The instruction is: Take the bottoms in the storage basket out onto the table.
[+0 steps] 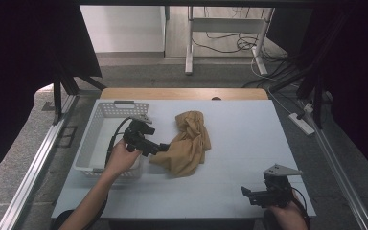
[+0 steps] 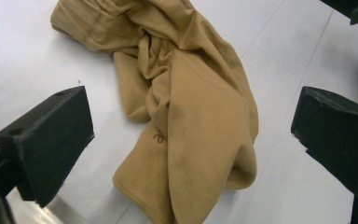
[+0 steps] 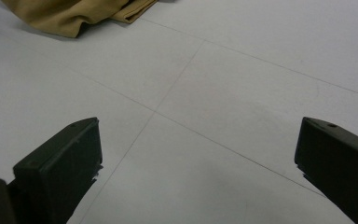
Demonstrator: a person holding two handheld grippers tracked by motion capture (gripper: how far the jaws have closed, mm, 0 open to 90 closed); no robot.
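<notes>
A crumpled tan garment lies in the middle of the white table. My left gripper hovers at the garment's left edge, just right of the basket, its jaws wide open. In the left gripper view the tan garment spreads between and beyond the open left gripper, nothing pinched. My right gripper sits low at the table's front right, far from the cloth, jaws open. The right gripper view has the open right gripper over bare table, with a corner of the tan garment at the top left.
A white perforated plastic basket stands at the table's left side, right beside my left hand. Beyond the table's far wooden edge are grey floor, a desk frame and cables. Dark curtains hang on both sides.
</notes>
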